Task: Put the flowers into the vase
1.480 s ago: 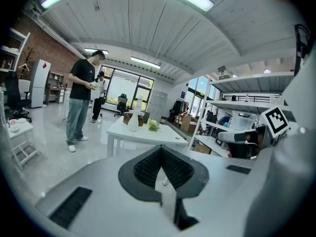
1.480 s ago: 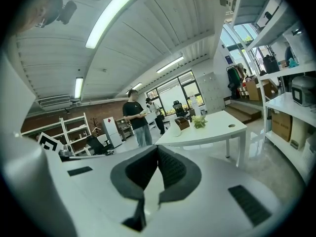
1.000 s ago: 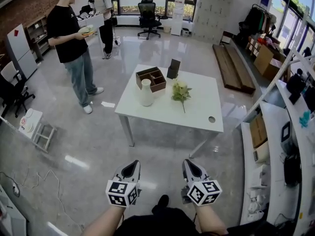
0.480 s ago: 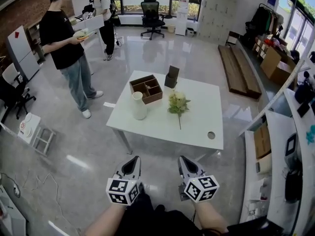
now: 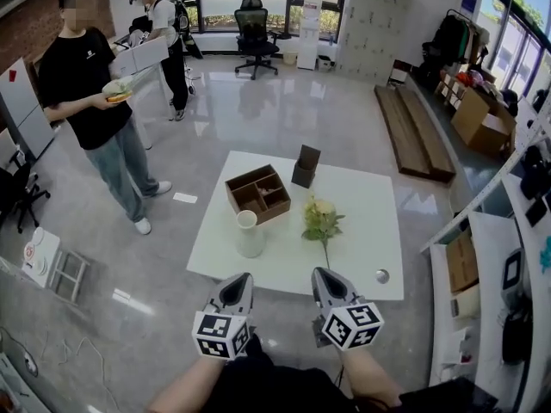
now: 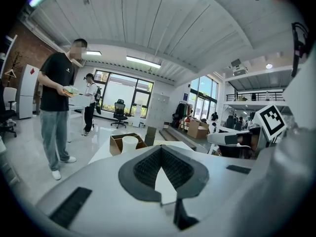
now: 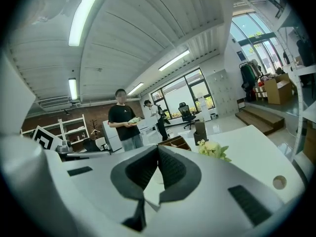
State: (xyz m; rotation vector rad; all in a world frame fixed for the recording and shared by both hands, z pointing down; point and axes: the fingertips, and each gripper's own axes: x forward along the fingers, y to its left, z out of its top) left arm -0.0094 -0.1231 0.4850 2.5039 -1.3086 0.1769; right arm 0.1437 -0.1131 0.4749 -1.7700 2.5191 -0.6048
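Note:
A white vase stands upright on the left part of the white table. A bunch of pale yellow-green flowers lies flat to its right, stem toward me. My left gripper and right gripper hover side by side at the table's near edge, both shut and empty. In the left gripper view the left gripper points at the vase. In the right gripper view the flowers lie just right of the right gripper.
An open wooden box and a small dark box sit at the table's far side. A round hole marks its near right corner. Two people stand on the floor to the left. Desks line the right.
I have come closer to the table. Both shut grippers, a second ago over the floor, now reach its near edge. Vase and flowers lie as before.

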